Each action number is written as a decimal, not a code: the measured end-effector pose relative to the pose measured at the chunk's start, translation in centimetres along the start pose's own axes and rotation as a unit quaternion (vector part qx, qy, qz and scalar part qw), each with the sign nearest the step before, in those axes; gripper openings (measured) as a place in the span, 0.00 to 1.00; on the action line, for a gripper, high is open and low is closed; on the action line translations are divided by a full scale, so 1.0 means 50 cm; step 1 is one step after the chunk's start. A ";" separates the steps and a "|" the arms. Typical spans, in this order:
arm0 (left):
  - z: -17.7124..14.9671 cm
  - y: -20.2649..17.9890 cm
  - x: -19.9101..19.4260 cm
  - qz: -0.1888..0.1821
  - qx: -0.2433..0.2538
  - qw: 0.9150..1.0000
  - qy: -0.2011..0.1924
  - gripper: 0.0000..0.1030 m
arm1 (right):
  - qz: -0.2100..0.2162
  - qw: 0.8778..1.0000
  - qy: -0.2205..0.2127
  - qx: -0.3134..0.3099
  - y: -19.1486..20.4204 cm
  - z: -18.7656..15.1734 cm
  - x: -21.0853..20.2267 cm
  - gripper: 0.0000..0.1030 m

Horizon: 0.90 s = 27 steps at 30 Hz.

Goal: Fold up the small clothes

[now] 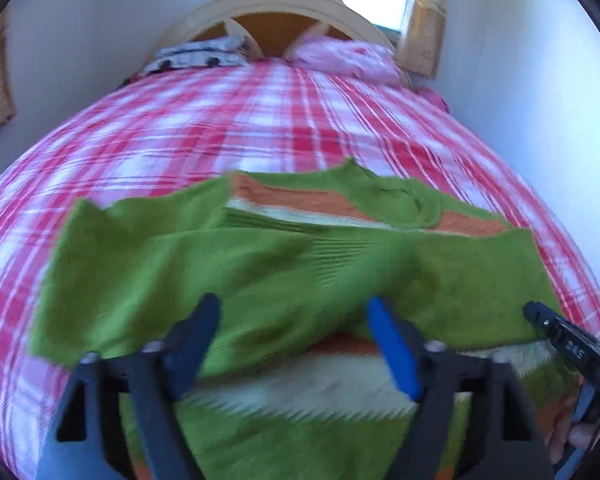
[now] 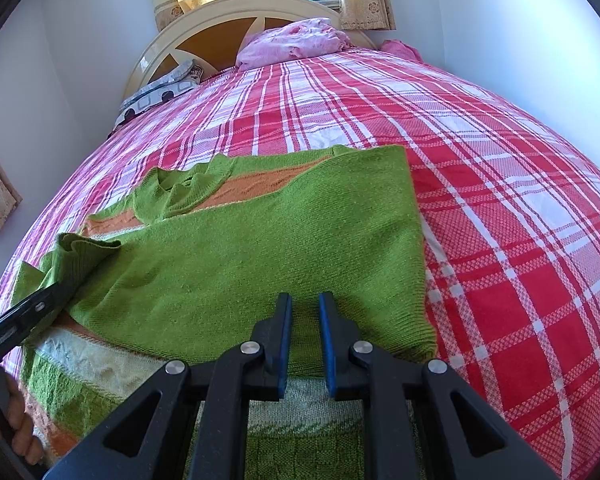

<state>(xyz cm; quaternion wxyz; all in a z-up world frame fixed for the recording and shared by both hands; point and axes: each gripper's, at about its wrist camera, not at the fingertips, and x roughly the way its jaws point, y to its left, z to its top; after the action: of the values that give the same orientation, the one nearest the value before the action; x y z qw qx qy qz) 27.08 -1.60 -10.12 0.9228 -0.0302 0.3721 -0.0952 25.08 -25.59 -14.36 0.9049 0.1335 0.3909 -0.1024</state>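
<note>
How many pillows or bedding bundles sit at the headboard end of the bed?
2: a pink bundle at the headboard's right side, and a grey-and-white patterned pillow at its left. Others may be hidden behind them.

So the sweater was lying flat on the bed, near the foot end, right in front of my tongs. Both sleeves were folded in over the body. Up behind it a crumpled blanket sat against the headboard, with a pillow to its left.
</note>
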 end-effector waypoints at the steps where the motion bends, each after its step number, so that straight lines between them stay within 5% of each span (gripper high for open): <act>1: -0.005 0.020 -0.009 0.003 -0.014 1.000 -0.002 0.90 | 0.000 1.000 0.000 0.000 0.000 0.000 0.000 0.14; 5: -0.052 0.113 -0.045 0.037 -0.107 0.993 -0.018 0.97 | 0.001 1.000 0.002 0.002 0.002 0.000 0.001 0.14; 13: -0.088 0.174 -0.023 0.050 -0.173 0.984 0.014 0.97 | -0.026 1.000 0.008 0.000 0.016 0.017 -0.011 0.14; 17: -0.099 0.186 -0.030 0.032 -0.194 0.981 0.004 0.97 | 0.067 0.996 -0.052 0.039 0.071 0.040 -0.070 0.14; 22: -0.097 0.178 -0.025 0.039 -0.183 0.982 0.011 1.00 | 0.144 0.990 0.006 -0.005 0.226 0.072 -0.009 0.14; 27: -0.098 0.194 -0.026 0.021 -0.197 0.980 0.003 1.00 | 0.119 0.990 0.060 -0.048 0.346 0.062 0.085 0.14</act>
<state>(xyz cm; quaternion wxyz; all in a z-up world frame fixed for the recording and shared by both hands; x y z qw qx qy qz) 24.24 8.23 -14.02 0.8996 -0.2036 0.3864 -0.0005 35.07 -10.62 -12.66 0.8910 0.1412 0.4301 0.0336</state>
